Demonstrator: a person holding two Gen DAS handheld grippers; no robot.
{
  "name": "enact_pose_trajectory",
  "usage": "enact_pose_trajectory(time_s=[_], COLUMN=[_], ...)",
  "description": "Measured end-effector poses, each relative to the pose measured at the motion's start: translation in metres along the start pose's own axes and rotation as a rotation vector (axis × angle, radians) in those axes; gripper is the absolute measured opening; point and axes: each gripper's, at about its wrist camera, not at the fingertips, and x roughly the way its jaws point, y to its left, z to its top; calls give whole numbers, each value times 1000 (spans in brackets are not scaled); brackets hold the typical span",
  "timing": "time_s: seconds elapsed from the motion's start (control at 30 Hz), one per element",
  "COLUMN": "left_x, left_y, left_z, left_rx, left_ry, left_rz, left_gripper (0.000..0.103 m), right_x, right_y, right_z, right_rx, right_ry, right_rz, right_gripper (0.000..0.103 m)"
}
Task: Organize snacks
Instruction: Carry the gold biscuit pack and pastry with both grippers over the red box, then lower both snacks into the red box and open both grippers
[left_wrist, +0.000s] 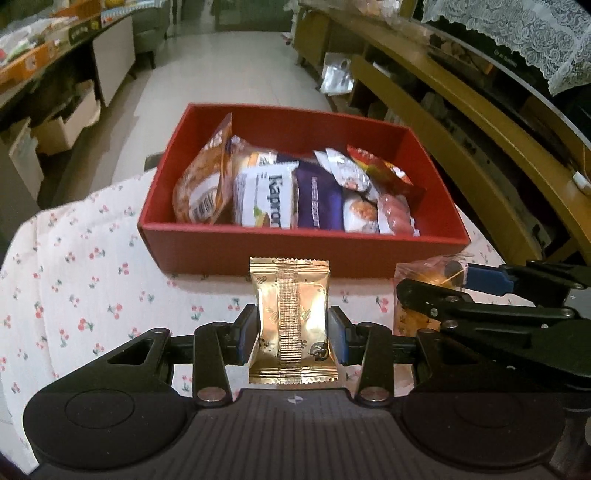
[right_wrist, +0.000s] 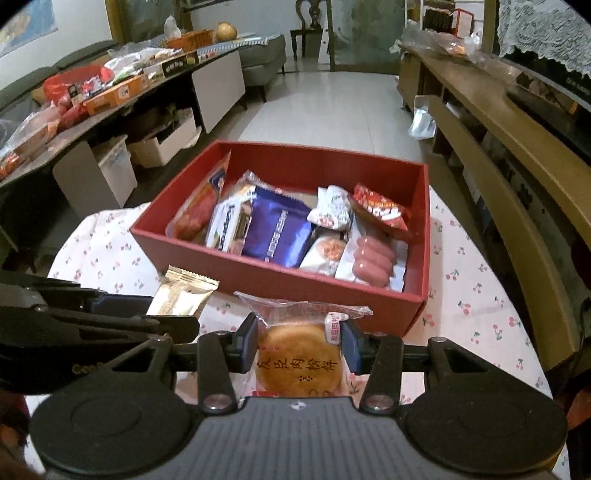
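Left hand-held gripper (left_wrist: 292, 334) clamps a gold packet (left_wrist: 291, 317); right hand-held gripper (right_wrist: 299, 345) pinches a wrapped pastry (right_wrist: 300, 354), both facing the red box (left_wrist: 295, 251) at twelve o'clock, seemingly for dropping in.

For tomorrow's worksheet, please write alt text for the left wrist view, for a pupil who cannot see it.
The left gripper holds a gold snack packet upright over a cherry-print tablecloth, in front of a red box full of wrapped snacks. At the right edge, the right gripper holds a clear-wrapped pastry.
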Motion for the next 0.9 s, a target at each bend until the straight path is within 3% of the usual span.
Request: enact_pose_trajectory(time_s=[0.43,0.9], left_x=[-1,24], left_y=[-7,-13], left_z=[34,76], left_rx=[21,41], left_ry=[-75,-120], left_rz=[24,55], left_gripper=[48,48], right_x=[0,26], right_y=[-12,-32], right_z=[30,66], right_rx=[54,101], right_ry=[-75,-118], right_rz=[-15,-55], right_gripper=[56,56])
